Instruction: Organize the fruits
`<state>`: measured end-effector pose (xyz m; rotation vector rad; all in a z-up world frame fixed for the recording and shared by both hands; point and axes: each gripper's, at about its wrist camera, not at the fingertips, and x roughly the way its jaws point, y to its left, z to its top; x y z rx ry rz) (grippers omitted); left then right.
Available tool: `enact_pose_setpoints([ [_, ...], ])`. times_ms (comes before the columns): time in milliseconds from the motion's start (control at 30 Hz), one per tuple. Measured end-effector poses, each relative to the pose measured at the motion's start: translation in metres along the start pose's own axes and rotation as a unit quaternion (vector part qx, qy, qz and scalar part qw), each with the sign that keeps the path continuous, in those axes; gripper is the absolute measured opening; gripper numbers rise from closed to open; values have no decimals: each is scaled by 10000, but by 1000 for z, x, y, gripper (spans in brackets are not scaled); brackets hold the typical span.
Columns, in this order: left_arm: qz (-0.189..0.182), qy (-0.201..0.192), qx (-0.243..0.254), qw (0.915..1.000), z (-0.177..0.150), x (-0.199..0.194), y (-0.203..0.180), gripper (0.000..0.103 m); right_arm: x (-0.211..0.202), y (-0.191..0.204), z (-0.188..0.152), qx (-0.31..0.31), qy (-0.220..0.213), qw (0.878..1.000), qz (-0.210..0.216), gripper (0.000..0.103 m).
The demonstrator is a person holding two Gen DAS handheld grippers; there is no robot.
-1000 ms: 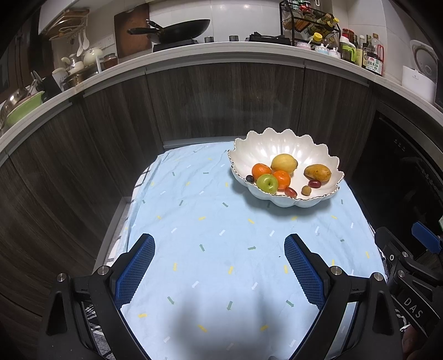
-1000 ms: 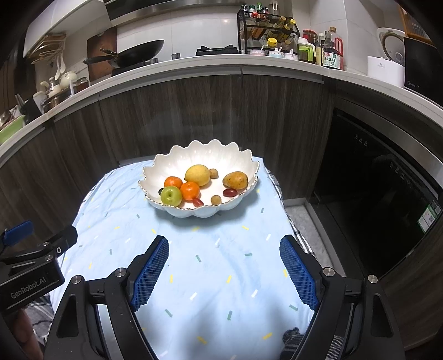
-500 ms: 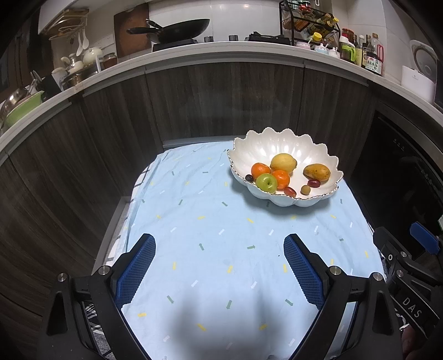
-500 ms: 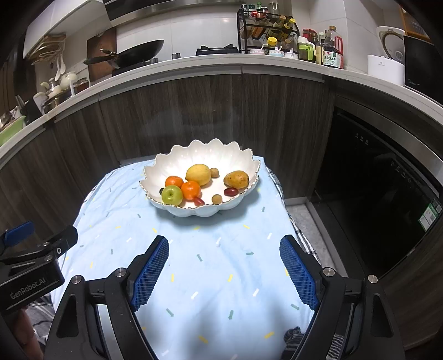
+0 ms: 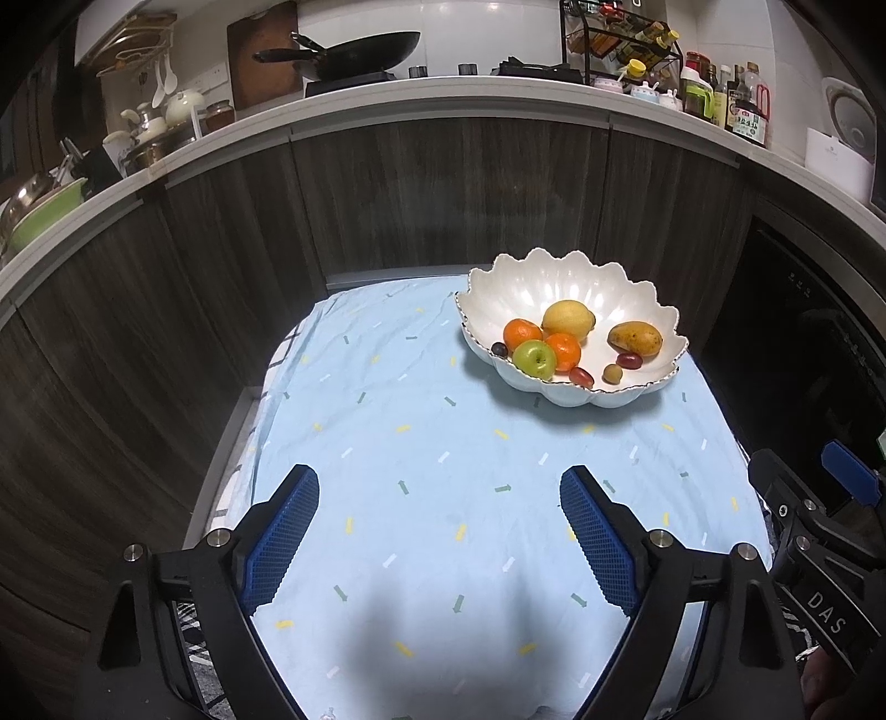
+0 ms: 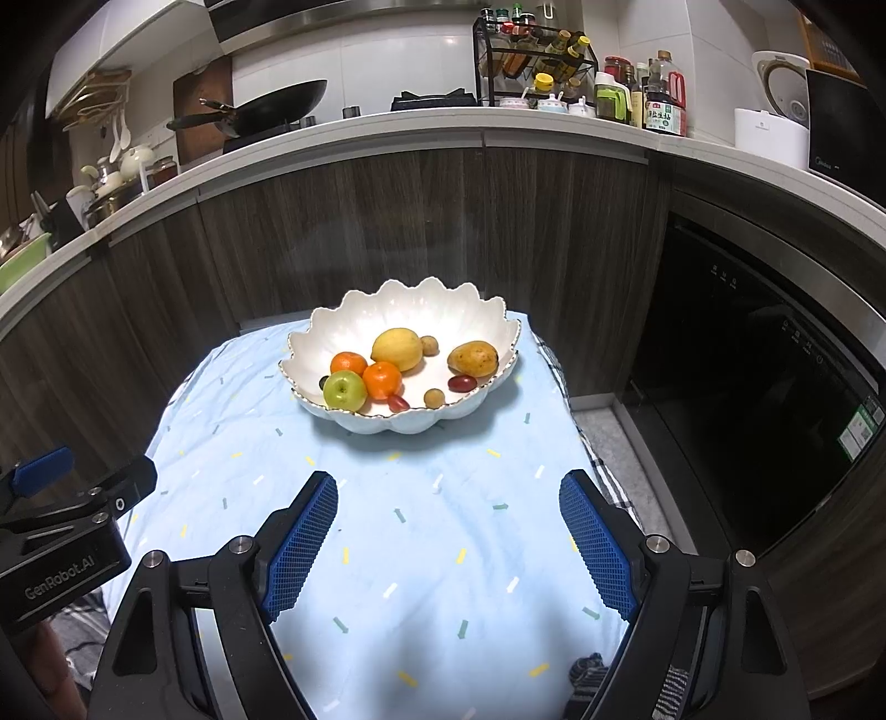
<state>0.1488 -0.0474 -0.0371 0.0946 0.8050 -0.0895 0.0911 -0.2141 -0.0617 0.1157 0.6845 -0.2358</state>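
Note:
A white scalloped bowl [image 5: 554, 277] [image 6: 410, 310] stands at the far right of the blue cloth. It holds a lemon [image 5: 567, 318] [image 6: 396, 349], two oranges [image 5: 521, 334] [image 6: 383, 380], a green apple [image 5: 534, 358] [image 6: 344, 390], a yellow-brown mango [image 5: 634, 338] [image 6: 472, 358] and several small grapes [image 5: 629, 360]. My left gripper [image 5: 440, 487] is open and empty over the near cloth. My right gripper [image 6: 448, 493] is open and empty, near the bowl's front. Each gripper's body shows at the edge of the other's view.
The blue patterned cloth [image 5: 421, 443] covers a small table. Dark wood cabinet fronts [image 5: 443, 194] curve behind it under a white counter with a wok [image 5: 354, 50], bottles and a spice rack [image 6: 531, 55]. A black oven door [image 6: 747, 387] stands to the right.
Both views have shifted very slightly; the bowl sits a touch higher in the frames. Both grippers stay open and empty.

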Motion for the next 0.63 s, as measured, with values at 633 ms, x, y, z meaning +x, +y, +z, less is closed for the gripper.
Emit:
enact_pose_setpoints([
  [633,20,3,-59,10000,-1,1,1,89,1,0,-1,17,35,10000,8,83],
])
